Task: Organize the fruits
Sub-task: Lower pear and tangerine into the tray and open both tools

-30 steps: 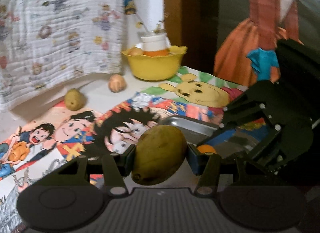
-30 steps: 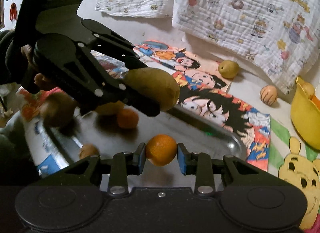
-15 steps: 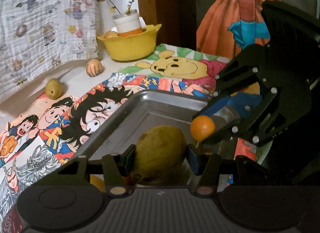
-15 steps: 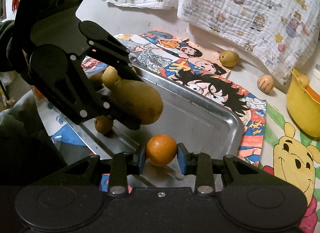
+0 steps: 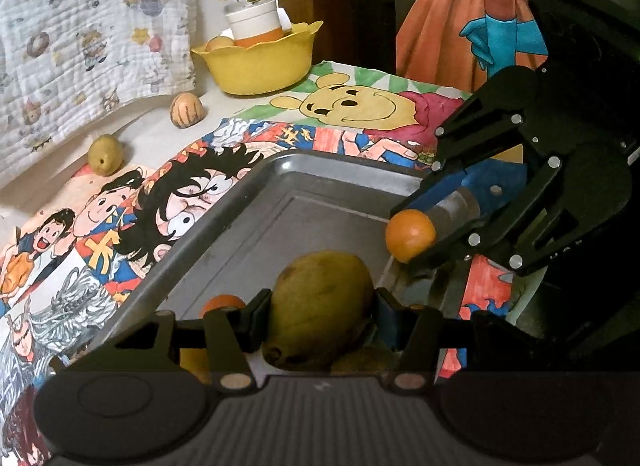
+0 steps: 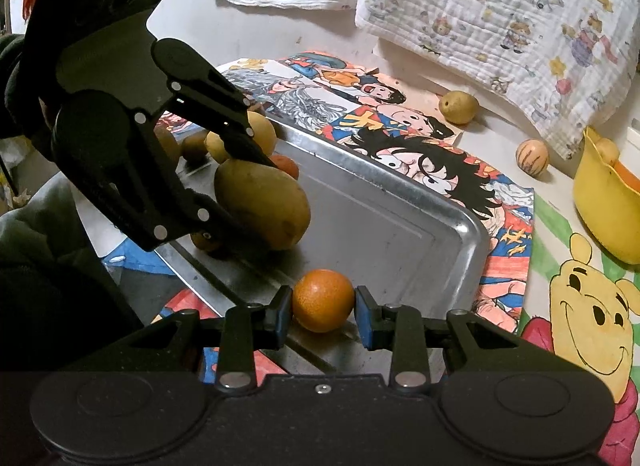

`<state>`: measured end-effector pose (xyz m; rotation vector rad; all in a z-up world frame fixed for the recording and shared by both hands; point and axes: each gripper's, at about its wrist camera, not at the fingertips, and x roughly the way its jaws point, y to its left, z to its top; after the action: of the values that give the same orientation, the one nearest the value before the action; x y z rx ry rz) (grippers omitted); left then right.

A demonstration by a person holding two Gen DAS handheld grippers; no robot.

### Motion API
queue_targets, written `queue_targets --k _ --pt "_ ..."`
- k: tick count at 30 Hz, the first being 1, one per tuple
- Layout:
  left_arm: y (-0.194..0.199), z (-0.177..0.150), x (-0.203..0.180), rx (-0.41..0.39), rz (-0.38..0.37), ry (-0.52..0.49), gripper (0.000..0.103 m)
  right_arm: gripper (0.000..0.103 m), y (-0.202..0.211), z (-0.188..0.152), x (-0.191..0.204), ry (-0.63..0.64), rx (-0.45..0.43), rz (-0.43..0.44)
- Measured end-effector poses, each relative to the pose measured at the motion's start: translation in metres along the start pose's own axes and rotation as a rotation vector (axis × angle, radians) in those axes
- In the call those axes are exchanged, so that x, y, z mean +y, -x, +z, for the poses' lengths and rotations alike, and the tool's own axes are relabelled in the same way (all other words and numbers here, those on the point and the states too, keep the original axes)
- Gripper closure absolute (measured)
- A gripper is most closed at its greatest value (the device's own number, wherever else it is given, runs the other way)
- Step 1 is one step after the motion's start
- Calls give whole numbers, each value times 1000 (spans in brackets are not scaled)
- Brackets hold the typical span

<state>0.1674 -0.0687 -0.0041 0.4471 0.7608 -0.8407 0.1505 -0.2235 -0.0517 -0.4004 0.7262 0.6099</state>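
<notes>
- Left gripper [image 5: 320,312]: jaws part-open, clamped on a large yellow-green mango [image 5: 320,306]; fruit hangs low over the near end of the metal tray [image 5: 256,201].
- Right gripper [image 6: 323,306]: jaws narrow, pinching a small orange [image 6: 323,300] over the tray's near rim.
- No readable writing or brand; only cartoon prints on the table mats [image 5: 120,201], among them a yellow bear [image 6: 592,318].
- In tray, behind the left gripper: several yellowish fruits [image 6: 260,131] and another orange one [image 6: 286,165], partly hidden.
- Beyond tray, on bare table: a greenish pear [image 6: 458,105] and a striped round fruit [image 6: 532,155], apart from each other.
- Yellow bowl [image 5: 260,61] at far corner holds a white cup [image 5: 254,23] and fruit.
- Printed quilted cloth [image 6: 500,17] hangs on the wall.
</notes>
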Motion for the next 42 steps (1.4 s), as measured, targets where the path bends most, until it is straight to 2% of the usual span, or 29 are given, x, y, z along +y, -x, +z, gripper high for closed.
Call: queue_targets --k 4,6,11,15,18,22,27,32,42 --pt "0 0 -3 11 12 -15 44 66 1 0 -1 -3 -5 3" --pt "1 0 -5 8 22 -21 43 62 2 -1 -1 -6 -6 4" --pt "13 -2 -9 -35 42 -18 28 52 7 -3 -1 -21 -14 8" --pt "28 -7 -15 -68 50 -15 23 37 16 -5 -5 -42 -39 37" --pt "42 -13 -20 -100 60 0 18 33 20 -6 -5 -37 -42 46" --pt "61 -22 -27 -143 102 28 11 26 22 -7 -1 -33 -33 46" --pt "81 -35 -30 -158 179 67 4 14 24 -9 0 -30 -28 43" --pt "94 -53 -24 -112 269 114 1 5 23 -8 -3 -35 -22 53" --pt "109 -89 12 -3 301 310 1 2 15 -1 -5 8 6 60"
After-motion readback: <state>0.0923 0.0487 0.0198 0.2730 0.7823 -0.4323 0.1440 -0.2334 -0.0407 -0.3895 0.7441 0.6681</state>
